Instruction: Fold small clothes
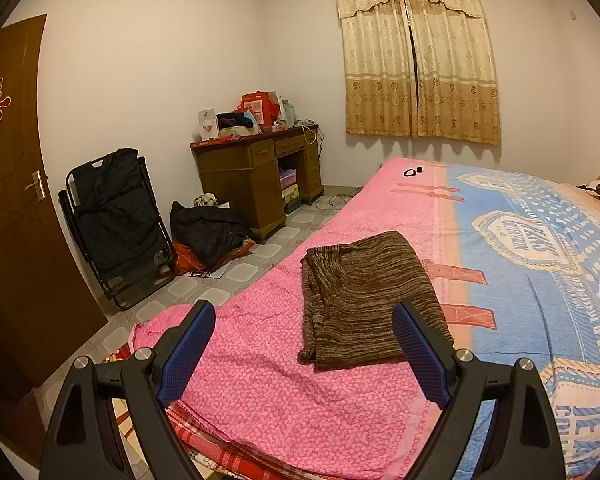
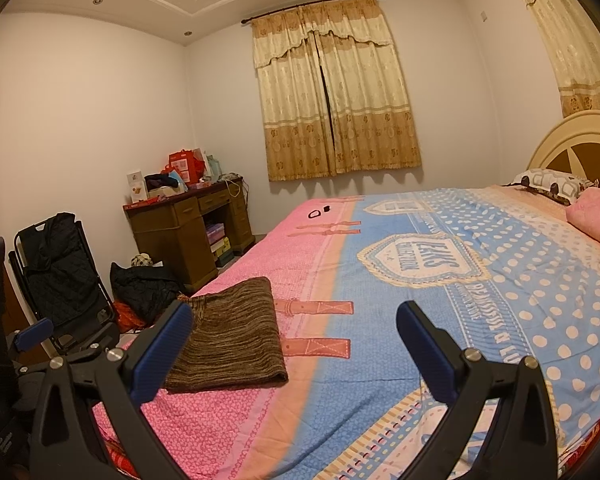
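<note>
Left wrist view showed the brown striped knit garment (image 1: 364,300) already folded flat on the bedspread (image 1: 280,400); both the left gripper (image 1: 304,320) and right gripper (image 2: 296,320) gaped apart, empty, suggesting folding was nearly finished.

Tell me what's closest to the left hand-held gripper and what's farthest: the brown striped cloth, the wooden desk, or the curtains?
Seen from the left wrist view, measured from the left hand-held gripper:
1. Brown striped cloth, folded on the pink part of the bed, just ahead.
2. Wooden desk, across the floor to the left.
3. Curtains, up on the far wall.
</note>
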The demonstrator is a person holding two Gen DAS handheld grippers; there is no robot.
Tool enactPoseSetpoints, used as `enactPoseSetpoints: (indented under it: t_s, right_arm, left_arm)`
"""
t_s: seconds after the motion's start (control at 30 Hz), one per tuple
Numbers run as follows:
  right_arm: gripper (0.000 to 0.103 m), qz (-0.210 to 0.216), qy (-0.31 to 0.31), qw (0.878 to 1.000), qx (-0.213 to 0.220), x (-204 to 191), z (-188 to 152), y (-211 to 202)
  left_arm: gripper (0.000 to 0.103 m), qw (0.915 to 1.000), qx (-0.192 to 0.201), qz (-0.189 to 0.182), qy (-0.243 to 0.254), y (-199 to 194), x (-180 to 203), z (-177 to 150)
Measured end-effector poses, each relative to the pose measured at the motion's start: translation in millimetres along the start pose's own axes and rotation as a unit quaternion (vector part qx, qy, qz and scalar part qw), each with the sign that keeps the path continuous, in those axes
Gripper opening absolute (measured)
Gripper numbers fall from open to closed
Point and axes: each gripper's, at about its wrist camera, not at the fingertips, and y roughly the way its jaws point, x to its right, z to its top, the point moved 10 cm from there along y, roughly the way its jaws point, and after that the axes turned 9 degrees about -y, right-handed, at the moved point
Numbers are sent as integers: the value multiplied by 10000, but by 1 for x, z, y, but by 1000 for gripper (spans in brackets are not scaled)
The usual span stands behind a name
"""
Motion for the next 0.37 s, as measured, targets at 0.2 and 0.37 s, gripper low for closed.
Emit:
enactPoseSetpoints:
  t_s: [0.2,0.37]
  right_arm:
    - [103,5,1,10000,-2,1,0,0]
    - [103,-8,21,10000,-12,0,-2,-1]
  left_arm:
    - [90,9996,-69,-225,-151,3,1,-1]
    - [90,9992,-197,-279,-202,7,0,-3]
